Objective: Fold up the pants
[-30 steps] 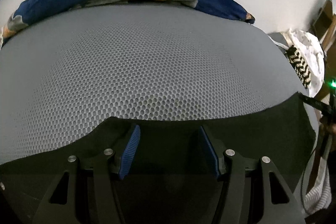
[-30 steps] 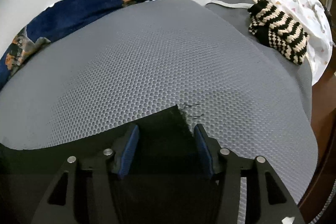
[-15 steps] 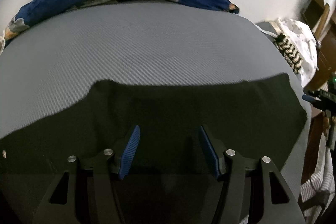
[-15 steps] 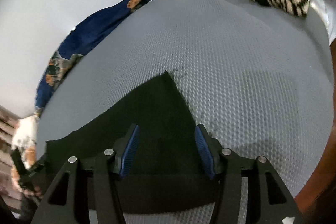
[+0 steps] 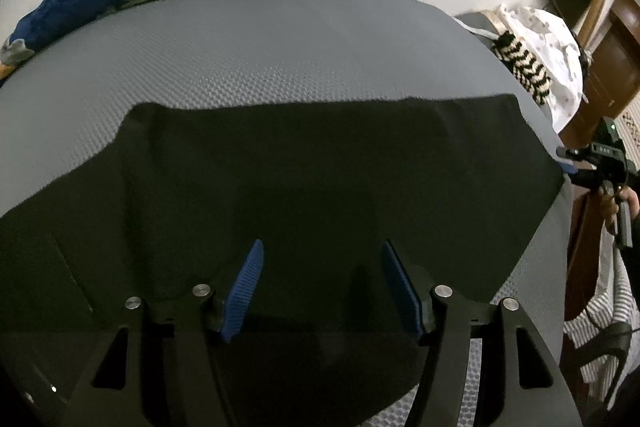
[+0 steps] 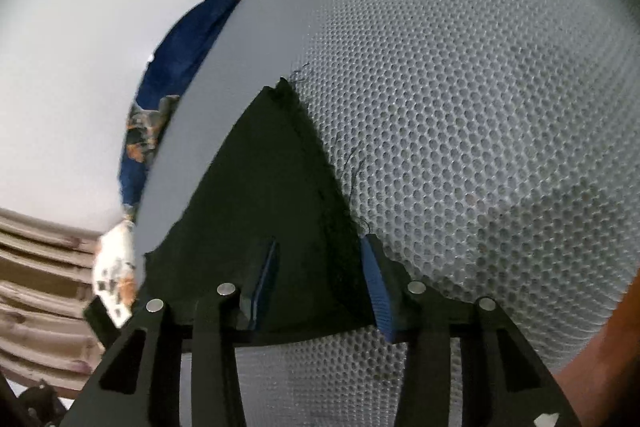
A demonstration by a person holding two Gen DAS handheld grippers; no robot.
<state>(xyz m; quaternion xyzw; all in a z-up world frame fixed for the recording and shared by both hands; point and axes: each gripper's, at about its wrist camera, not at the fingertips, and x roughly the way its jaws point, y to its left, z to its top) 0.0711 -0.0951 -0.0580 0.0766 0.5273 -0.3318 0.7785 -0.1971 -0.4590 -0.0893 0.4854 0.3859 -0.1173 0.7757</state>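
Left wrist view: the left gripper (image 5: 320,281) has its blue ribbed jaws spread and opening above the black pants (image 5: 320,163), pinching nothing. The right gripper (image 6: 320,277) is closing its jaws around a frayed corner of the pants (image 6: 272,195); pads not yet pressing. The matte, flat cloth lies on a grey honeycomb-textured mattress (image 5: 280,43).

The left gripper (image 5: 321,281) tilts down over the black pants (image 5: 320,163), and its blue fingers (image 5: 245,287) are opening with cloth between them. The right gripper (image 6: 320,281) sits at the pants' frayed corner, its fingers closing; they may not press the cloth yet. A hand (image 5: 614,205) holds it.
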